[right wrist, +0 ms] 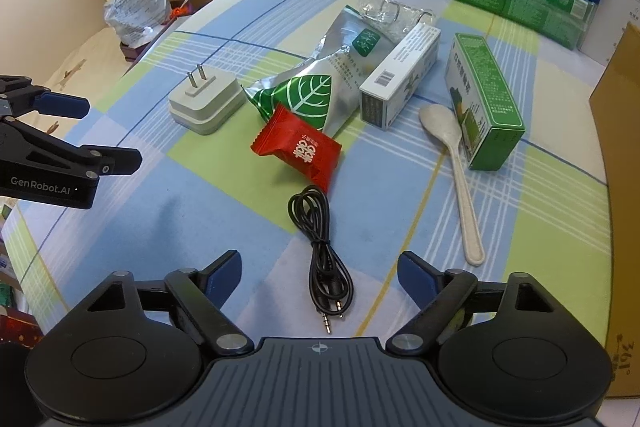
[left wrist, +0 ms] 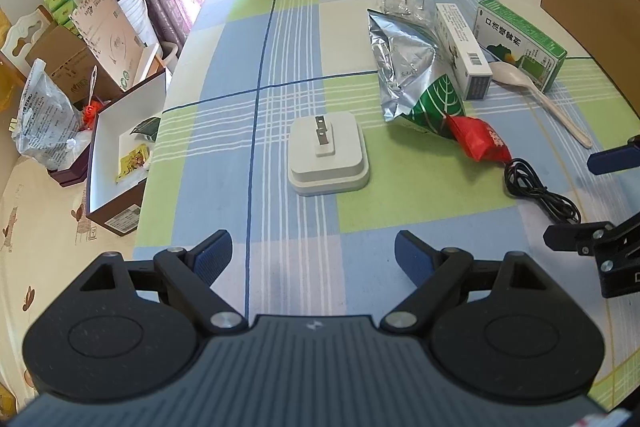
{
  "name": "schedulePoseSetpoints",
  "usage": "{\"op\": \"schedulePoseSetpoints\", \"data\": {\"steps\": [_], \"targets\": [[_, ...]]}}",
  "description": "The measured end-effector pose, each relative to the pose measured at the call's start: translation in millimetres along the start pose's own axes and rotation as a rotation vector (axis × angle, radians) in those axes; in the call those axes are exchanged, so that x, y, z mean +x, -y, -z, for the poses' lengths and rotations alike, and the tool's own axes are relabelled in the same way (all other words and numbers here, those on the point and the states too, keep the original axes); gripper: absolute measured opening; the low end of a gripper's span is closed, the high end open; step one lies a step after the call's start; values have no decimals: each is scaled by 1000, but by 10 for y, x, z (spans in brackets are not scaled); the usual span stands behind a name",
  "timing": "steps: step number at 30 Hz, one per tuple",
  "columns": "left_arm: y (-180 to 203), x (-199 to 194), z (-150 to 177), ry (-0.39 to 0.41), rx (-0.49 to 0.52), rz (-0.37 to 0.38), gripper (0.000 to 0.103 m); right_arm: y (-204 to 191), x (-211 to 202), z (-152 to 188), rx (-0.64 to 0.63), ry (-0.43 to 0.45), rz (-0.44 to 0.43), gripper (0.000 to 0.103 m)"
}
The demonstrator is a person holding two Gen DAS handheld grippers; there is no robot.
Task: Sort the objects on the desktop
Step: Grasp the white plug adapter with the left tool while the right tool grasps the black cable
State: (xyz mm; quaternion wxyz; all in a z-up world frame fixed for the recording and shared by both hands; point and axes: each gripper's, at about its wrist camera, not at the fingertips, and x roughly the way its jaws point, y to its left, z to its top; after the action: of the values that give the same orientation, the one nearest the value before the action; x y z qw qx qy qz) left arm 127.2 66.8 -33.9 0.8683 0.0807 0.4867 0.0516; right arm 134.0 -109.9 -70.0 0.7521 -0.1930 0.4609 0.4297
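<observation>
At the bottom of each frame, both the left hand-held gripper [left wrist: 313, 254] and right hand-held gripper [right wrist: 320, 273] gaped empty above the checked tabletop [left wrist: 420, 195], the right straddling a coiled black audio cable [right wrist: 324, 255].

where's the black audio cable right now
In the right wrist view, the coiled black audio cable lies on the checked tablecloth, just ahead of the open right gripper, below the red candy wrapper and left of the white plastic spoon.

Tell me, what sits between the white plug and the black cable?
The red candy packet lies between the white plug and the black cable, clearest in the right wrist view.
</observation>
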Motion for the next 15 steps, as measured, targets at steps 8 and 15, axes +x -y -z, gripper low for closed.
{"op": "schedulePoseSetpoints", "data": {"steps": [8,15], "targets": [[7,68,-29,2,-5,11,86,11,58,-12,1,-7,-9,75],[-27,141,-71,22,-27,34,86,23,105,7,-18,0,-27,63]]}}
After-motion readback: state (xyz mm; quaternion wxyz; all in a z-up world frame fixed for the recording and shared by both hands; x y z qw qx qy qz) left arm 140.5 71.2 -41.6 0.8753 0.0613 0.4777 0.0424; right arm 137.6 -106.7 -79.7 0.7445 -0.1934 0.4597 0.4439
